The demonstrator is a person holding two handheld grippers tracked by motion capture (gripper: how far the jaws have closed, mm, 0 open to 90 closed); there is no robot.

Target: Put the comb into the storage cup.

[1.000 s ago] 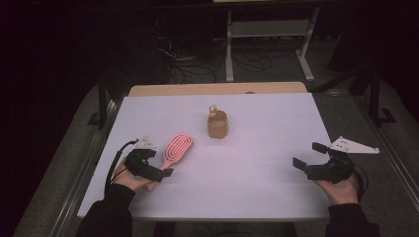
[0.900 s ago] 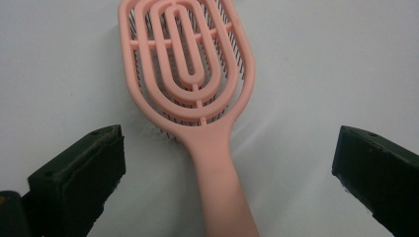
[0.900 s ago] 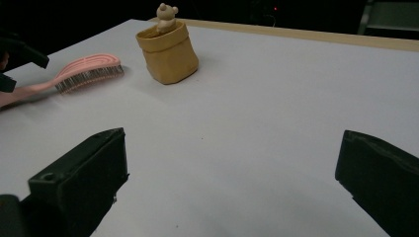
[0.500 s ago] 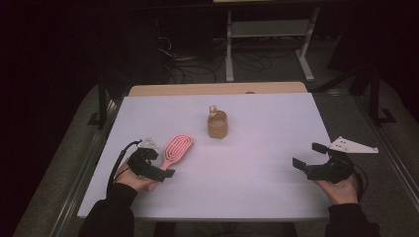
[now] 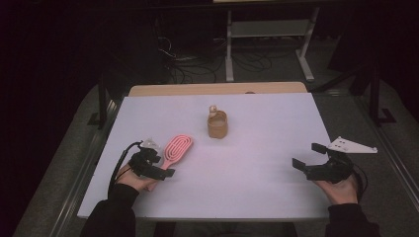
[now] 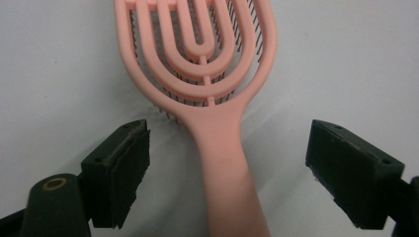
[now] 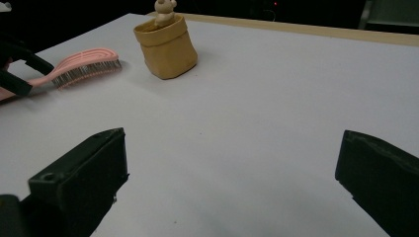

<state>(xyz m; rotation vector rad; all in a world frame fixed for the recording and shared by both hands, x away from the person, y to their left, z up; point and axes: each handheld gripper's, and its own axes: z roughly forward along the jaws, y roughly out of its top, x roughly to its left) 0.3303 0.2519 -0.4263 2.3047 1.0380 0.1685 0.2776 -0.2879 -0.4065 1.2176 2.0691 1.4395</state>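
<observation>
Left gripper (image 6: 225,168) sits low over the hairbrush (image 6: 207,84) handle, jaws spread either side, not touching — placed, I judge, for a grasp. One brush, lying flat on the table (image 5: 267,148). One tan pouch (image 5: 217,124) mid-table holding a small figure. Right gripper (image 5: 311,156) idle, jaws spread, empty.

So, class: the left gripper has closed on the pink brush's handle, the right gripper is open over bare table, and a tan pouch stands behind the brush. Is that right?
Not quite. The left gripper is open: in the left gripper view its jaws stand apart on either side of the brush handle, not touching it. The right gripper is open, and the pouch stands farther back.
</observation>
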